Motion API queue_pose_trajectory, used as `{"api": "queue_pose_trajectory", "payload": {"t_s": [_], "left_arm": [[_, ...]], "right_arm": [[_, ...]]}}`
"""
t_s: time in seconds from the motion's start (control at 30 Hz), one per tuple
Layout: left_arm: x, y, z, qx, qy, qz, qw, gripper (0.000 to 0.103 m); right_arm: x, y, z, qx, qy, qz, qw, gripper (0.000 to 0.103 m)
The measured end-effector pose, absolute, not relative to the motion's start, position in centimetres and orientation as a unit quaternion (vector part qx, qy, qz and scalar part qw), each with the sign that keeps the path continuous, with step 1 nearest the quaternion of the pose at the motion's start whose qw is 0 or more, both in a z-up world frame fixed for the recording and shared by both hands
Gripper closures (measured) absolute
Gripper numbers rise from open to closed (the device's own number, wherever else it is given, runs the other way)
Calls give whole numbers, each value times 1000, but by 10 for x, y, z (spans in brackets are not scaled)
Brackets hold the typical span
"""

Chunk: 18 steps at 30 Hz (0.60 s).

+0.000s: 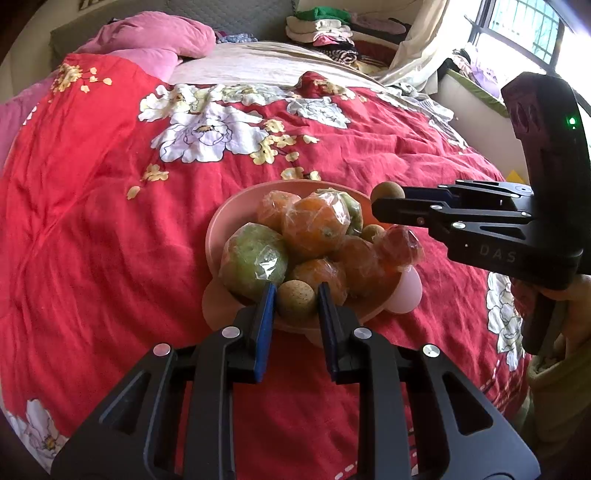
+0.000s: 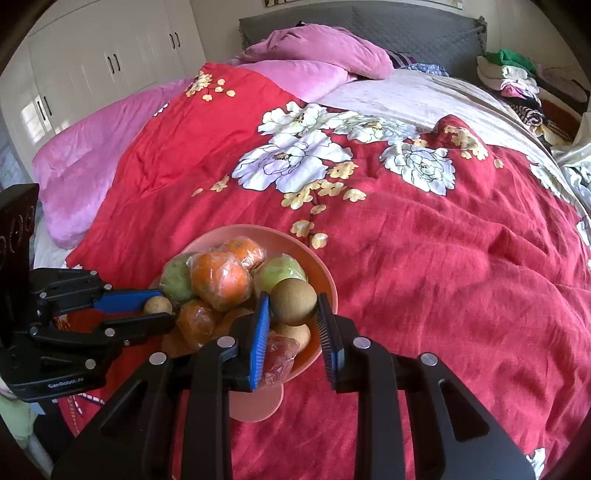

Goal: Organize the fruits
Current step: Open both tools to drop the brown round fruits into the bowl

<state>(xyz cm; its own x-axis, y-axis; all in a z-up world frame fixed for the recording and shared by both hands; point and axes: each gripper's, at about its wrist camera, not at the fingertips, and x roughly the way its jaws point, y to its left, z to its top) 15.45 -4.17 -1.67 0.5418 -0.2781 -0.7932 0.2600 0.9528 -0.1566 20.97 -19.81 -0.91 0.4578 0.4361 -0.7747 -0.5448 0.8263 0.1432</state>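
Note:
A pink bowl (image 1: 218,229) on the red bedspread holds wrapped oranges (image 1: 314,225) and green fruits (image 1: 255,258); it also shows in the right wrist view (image 2: 317,266). My left gripper (image 1: 296,301) is shut on a small tan round fruit (image 1: 295,301) at the bowl's near rim; it also shows in the right wrist view (image 2: 157,310). My right gripper (image 2: 293,308) is shut on a larger brown round fruit (image 2: 293,301) above the bowl's right side; in the left wrist view (image 1: 388,201) it holds that fruit (image 1: 387,192) over the bowl's far right edge.
The bowl sits on a red floral bedspread (image 2: 424,258). Pink pillows (image 2: 317,51) lie at the head. Folded clothes (image 2: 509,74) are stacked at the far right. White wardrobes (image 2: 103,62) stand to the left, a window (image 1: 517,33) to the right.

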Motion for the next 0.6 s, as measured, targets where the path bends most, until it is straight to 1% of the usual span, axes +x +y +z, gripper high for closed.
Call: {"api": "queue_pose_trajectory", "payload": {"t_s": [0.07, 0.2, 0.43, 0.6], "left_arm": [[155, -42, -16, -9, 454, -153, 878, 87], [155, -42, -16, -9, 453, -153, 878, 87], [155, -43, -15, -7, 453, -153, 878, 87], [154, -43, -15, -6, 452, -152, 879, 87]], "right_arm": [[210, -198, -9, -61, 434, 288, 851, 77], [209, -199, -9, -60, 433, 287, 853, 72], [205, -200, -3, -57, 425, 288, 856, 68], [200, -202, 2, -57, 416, 283, 862, 63]]}}
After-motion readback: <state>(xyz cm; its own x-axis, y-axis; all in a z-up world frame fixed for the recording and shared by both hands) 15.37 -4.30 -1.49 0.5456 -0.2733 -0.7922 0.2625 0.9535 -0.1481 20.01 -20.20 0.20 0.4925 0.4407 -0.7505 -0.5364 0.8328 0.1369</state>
